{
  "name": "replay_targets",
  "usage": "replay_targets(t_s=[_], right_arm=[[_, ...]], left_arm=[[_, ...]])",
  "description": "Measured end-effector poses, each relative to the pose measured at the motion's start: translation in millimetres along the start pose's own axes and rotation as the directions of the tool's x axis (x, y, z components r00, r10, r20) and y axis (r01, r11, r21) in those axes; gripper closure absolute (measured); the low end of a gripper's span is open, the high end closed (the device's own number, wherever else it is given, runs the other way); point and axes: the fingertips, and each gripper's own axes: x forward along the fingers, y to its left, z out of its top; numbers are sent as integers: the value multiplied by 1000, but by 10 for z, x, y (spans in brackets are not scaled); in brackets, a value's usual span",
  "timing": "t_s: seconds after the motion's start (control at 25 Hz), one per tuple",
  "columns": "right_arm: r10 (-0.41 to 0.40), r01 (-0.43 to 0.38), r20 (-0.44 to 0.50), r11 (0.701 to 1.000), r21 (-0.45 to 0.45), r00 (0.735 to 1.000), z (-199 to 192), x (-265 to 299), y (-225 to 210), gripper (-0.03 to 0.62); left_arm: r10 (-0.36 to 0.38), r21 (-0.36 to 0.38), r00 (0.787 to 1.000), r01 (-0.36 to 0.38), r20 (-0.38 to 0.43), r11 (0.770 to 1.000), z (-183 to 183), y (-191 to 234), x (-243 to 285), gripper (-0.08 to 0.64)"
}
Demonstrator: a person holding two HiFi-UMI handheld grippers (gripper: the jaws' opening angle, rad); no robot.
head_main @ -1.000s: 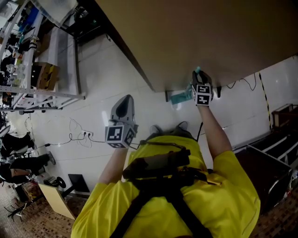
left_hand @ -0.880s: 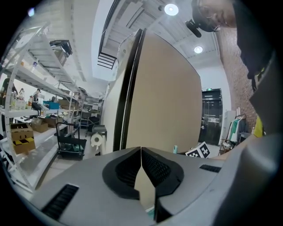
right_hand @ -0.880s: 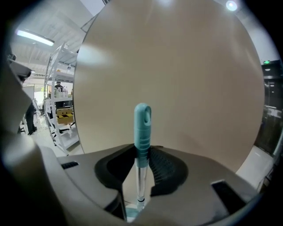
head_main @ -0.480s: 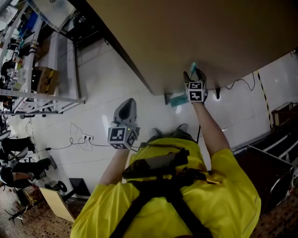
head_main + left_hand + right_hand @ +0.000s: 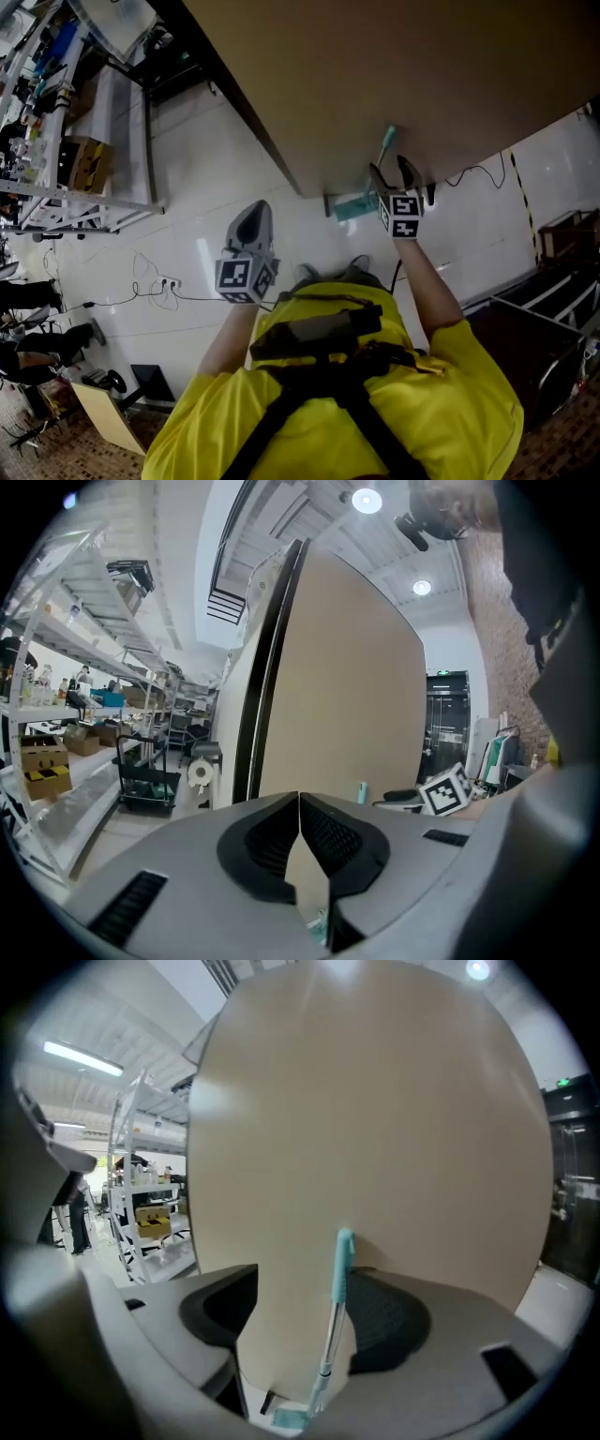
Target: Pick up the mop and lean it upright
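Right tool [image 5: 305, 1314]: jaws opening, already wide, gripping nothing. The mop [image 5: 335, 1307] stands between them, its shaft just beside the pad at 3 o'clock; I cannot tell whether the two touch. Mop position: upright, teal grip resting against the brown panel [image 5: 375, 1101], head on the white floor [image 5: 216, 169] at the panel's foot. In head view it sits at 1 o'clock from my chest. Left tool [image 5: 300, 841]: jaws closed together, empty, held off at 9 o'clock of the right one, well apart from the mop. Risks, as I judge them:
1. If I pull back crooked, the near pad catches the shaft and drags it off the panel.
2. The lean looks steep, so a small nudge could tip the mop back toward me.
3. The panel face looks smooth and the tile glossy, so the grip may slide sideways or the head may skid out.
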Motion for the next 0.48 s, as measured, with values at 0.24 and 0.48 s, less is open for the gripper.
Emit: replay_targets(t_s=[0.24,0.48], right_arm=[[85,-98,223,994,48,971,778,-1139,293,398],[39,-80,366,992,98,930,1240,-1859,327,586]], left_arm=[[-17,-19,999,18,29,1000,116,40,-20,549],[-25,-33,998,28,63,999,282,61,-159,549]])
